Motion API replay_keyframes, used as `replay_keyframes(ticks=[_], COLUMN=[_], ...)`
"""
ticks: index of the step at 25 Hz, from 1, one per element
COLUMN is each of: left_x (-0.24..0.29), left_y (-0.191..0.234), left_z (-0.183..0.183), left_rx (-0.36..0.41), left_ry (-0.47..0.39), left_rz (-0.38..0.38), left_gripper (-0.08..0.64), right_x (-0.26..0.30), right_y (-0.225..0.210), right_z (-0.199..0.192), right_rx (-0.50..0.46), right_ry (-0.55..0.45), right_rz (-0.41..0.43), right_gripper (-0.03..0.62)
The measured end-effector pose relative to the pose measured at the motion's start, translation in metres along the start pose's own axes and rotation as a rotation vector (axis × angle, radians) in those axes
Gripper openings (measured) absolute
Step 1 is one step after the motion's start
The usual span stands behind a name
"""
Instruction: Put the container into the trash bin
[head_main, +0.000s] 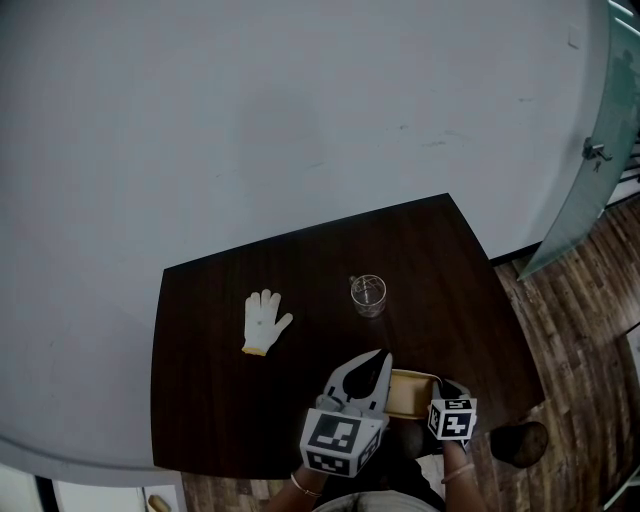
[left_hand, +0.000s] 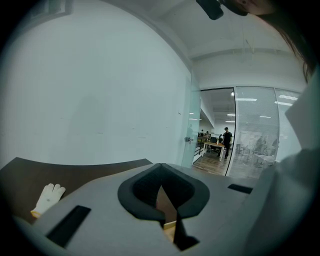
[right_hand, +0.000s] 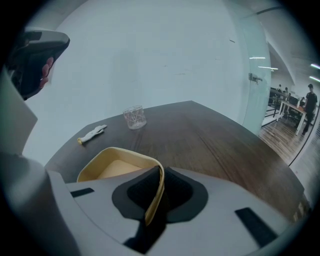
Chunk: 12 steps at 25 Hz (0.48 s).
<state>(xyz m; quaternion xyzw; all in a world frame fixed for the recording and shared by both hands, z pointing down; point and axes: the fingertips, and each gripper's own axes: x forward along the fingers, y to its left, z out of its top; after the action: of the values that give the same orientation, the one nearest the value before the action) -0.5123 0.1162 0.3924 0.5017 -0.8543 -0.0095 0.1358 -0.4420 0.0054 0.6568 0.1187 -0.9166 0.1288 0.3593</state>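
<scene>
A shallow tan container (head_main: 410, 393) hangs over the near edge of the dark wooden table (head_main: 220, 400). My right gripper (head_main: 440, 386) is shut on the container's right rim. In the right gripper view the rim (right_hand: 156, 192) runs pinched between the black pads of the right gripper (right_hand: 159, 179), and the container's open tray (right_hand: 117, 167) lies to the left. My left gripper (head_main: 378, 362) sits just left of the container, its jaws meeting at the tips with nothing between them. In the left gripper view, a sliver of the container (left_hand: 170, 231) shows below the left gripper (left_hand: 160, 184).
A white glove (head_main: 264, 320) lies on the table's left half and a clear glass cup (head_main: 368, 294) stands mid-table. A glass door (head_main: 590, 150) stands at the right, over wood flooring. A dark rounded object (head_main: 520, 442) sits on the floor near the table's right corner.
</scene>
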Motion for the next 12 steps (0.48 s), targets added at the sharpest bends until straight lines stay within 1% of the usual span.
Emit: replay_keyframes(ticks=[7, 12], left_x=[0.005, 0.005], left_y=[-0.008, -0.021], left_z=[0.005, 0.007], left_rx=[-0.004, 0.001], left_ry=[-0.008, -0.017], left_rz=[-0.027, -0.057], left_gripper=[0.017, 0.017], right_x=[-0.011, -0.025], right_y=[-0.006, -0.015], right_z=[0.012, 0.021], right_rx=[0.023, 0.064], right_ry=[-0.032, -0.084], right_rz=[-0.001, -0.005], right_gripper=[0.035, 0.034])
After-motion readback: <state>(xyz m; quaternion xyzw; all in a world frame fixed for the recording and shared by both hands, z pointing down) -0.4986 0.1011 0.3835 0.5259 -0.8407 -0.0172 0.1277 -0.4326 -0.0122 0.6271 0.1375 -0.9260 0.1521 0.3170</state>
